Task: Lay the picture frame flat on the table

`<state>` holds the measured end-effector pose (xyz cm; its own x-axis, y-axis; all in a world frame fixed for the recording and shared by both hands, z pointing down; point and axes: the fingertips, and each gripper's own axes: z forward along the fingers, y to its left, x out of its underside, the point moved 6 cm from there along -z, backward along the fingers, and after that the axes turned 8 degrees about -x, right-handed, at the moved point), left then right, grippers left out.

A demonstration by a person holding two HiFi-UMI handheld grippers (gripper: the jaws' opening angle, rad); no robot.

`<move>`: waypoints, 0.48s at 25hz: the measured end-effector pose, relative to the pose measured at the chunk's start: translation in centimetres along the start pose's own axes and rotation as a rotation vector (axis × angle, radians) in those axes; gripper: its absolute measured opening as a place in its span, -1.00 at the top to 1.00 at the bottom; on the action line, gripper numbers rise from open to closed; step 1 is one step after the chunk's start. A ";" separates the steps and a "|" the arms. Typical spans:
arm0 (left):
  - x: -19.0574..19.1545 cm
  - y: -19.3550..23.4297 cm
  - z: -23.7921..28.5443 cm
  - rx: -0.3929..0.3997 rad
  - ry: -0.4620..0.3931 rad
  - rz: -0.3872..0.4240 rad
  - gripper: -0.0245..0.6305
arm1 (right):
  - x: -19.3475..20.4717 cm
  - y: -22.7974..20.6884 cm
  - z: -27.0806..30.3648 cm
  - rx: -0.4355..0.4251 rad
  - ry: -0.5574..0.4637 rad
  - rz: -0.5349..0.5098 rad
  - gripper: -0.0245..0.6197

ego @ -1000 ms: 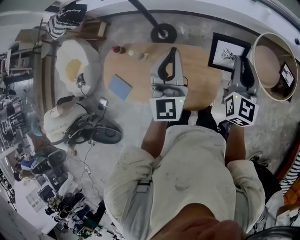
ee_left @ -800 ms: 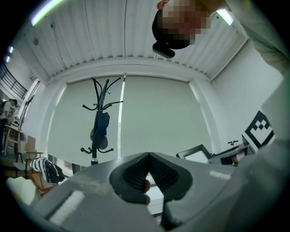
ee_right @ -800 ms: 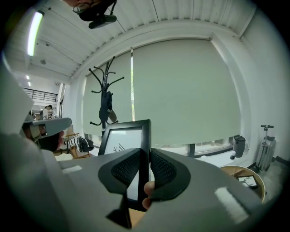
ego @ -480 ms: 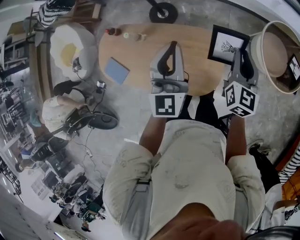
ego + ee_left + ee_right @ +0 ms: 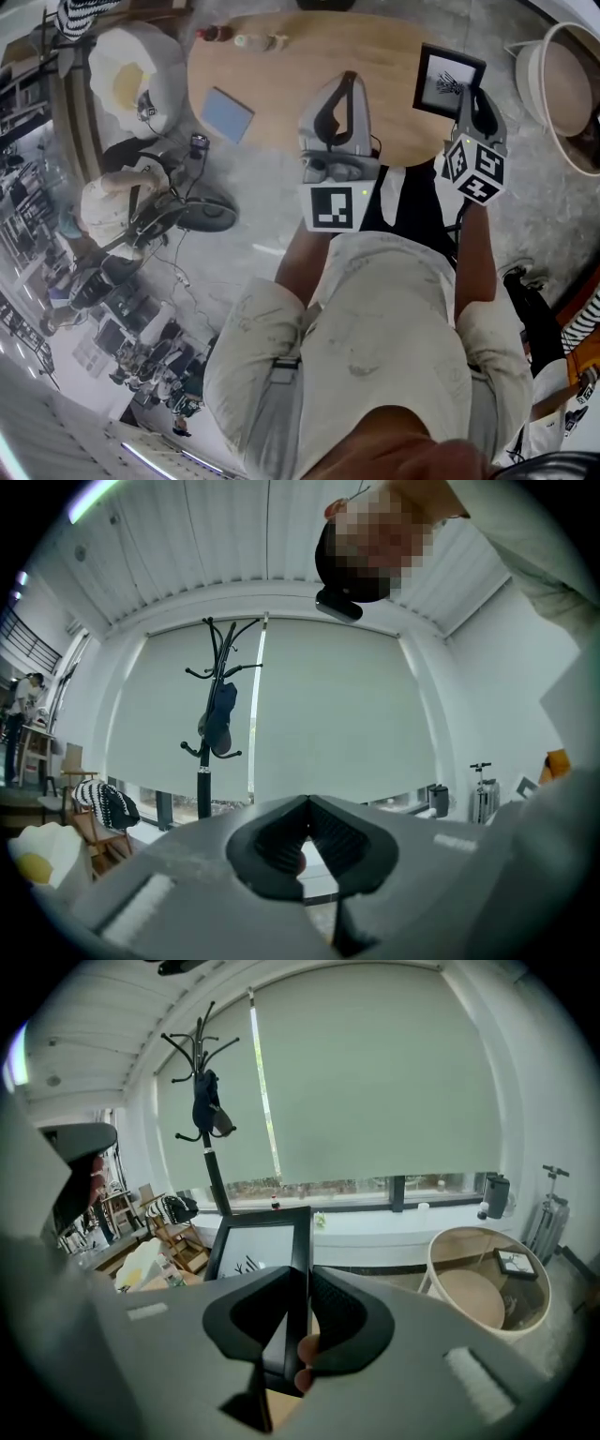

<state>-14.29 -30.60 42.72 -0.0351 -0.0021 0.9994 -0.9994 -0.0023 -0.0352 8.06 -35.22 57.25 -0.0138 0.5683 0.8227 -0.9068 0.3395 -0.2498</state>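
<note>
On the left part of the wooden table (image 5: 281,80) lies a blue pad (image 5: 228,114). The left gripper (image 5: 348,81) is positioned over the table's middle, with its jaws closed tip to tip and nothing between them. Right of it, the picture frame (image 5: 448,81) is at the table's right end, its printed face visible from above. Contact between frame and table cannot be determined. The right gripper (image 5: 472,94) has its jaws clamped on the frame's right edge. A round tub-shaped stand (image 5: 553,42) is located far right.
</note>
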 end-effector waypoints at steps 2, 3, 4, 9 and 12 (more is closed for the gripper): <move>1.1 0.4 -0.2 0.008 0.010 0.009 0.91 | 2.2 0.1 1.4 -0.003 0.035 0.024 0.70; 1.5 0.6 -0.4 0.011 0.014 0.010 0.91 | 3.2 0.1 1.9 -0.005 0.051 0.030 0.70; 1.8 0.7 -0.6 0.011 0.016 0.006 0.91 | 4.2 0.1 2.3 -0.005 0.068 0.033 0.70; 2.4 0.0 -1.7 -0.002 -0.002 -0.010 0.91 | 8.6 -1.4 3.3 0.013 0.154 0.058 0.70; 4.0 0.2 -1.6 0.006 0.019 -0.018 0.91 | 11.7 -1.8 5.2 0.026 0.212 0.079 0.70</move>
<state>-14.64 -29.01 46.75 -0.0176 0.0167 0.9997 -0.9998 -0.0079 -0.0175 7.28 -33.06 70.00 0.0016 0.7381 0.6747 -0.9169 0.2704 -0.2936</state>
